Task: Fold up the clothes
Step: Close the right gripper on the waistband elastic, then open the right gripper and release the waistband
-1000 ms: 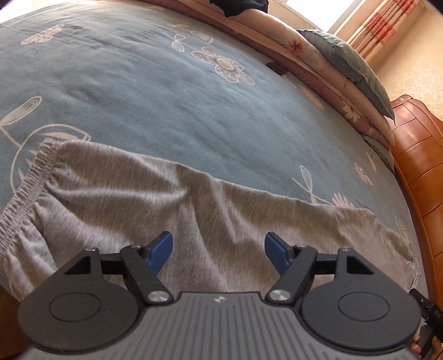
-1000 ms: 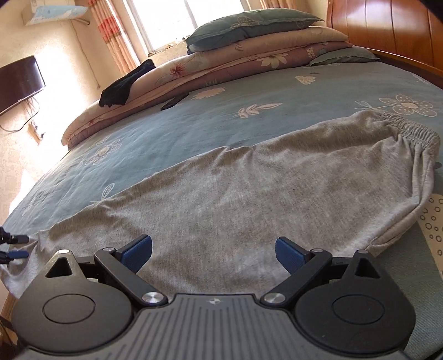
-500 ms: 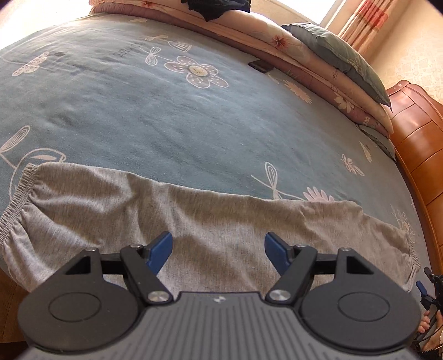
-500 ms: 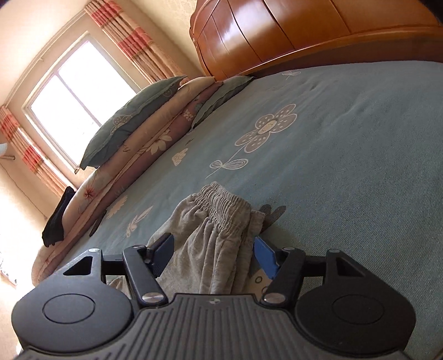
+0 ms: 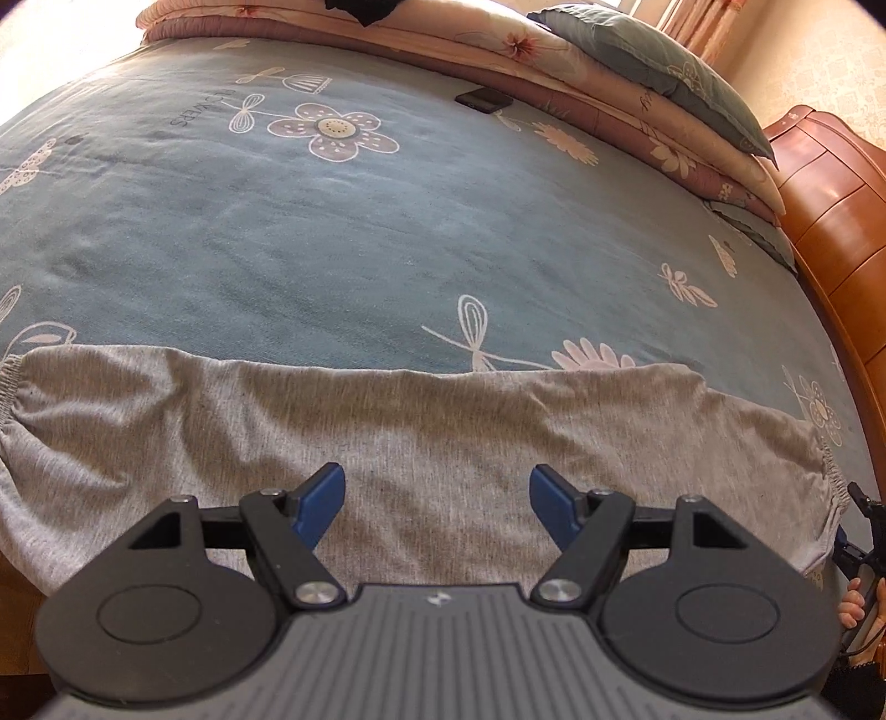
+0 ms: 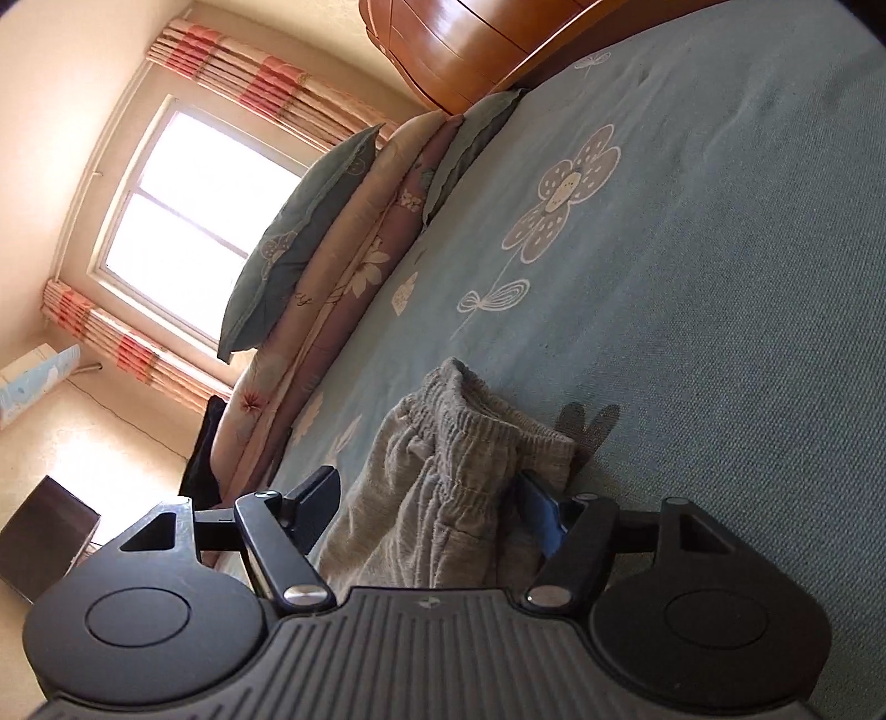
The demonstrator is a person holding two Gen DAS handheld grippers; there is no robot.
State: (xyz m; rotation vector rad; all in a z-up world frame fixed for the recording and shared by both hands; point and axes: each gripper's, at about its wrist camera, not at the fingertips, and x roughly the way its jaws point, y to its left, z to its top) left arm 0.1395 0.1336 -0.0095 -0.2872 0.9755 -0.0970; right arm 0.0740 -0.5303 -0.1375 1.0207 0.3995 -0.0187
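Grey trousers [image 5: 443, 421] lie stretched across the near edge of the blue flowered bed cover [image 5: 332, 249]. My left gripper [image 5: 437, 498] hovers above their middle, open, with nothing between its blue pads. In the right wrist view the trousers' elastic waistband [image 6: 476, 437] lies bunched between the fingers of my right gripper [image 6: 426, 498], which is rolled to one side. Its jaws are opening. Cloth drapes against the right pad, and the left pad stands just clear of it. A hand [image 5: 853, 606] shows at the right edge by the waistband end.
Folded quilts and a grey-green pillow [image 5: 664, 61] are stacked along the far side, with a black garment [image 5: 360, 8] on them. A small dark flat object [image 5: 483, 101] lies beside the quilts. The wooden headboard [image 5: 830, 194] stands at the right. A window [image 6: 194, 221] lies beyond.
The left gripper rose and drew back over the trousers, still open. The right gripper swung to the waistband end, rolled sideways and narrowed its jaws around the bunched elastic.
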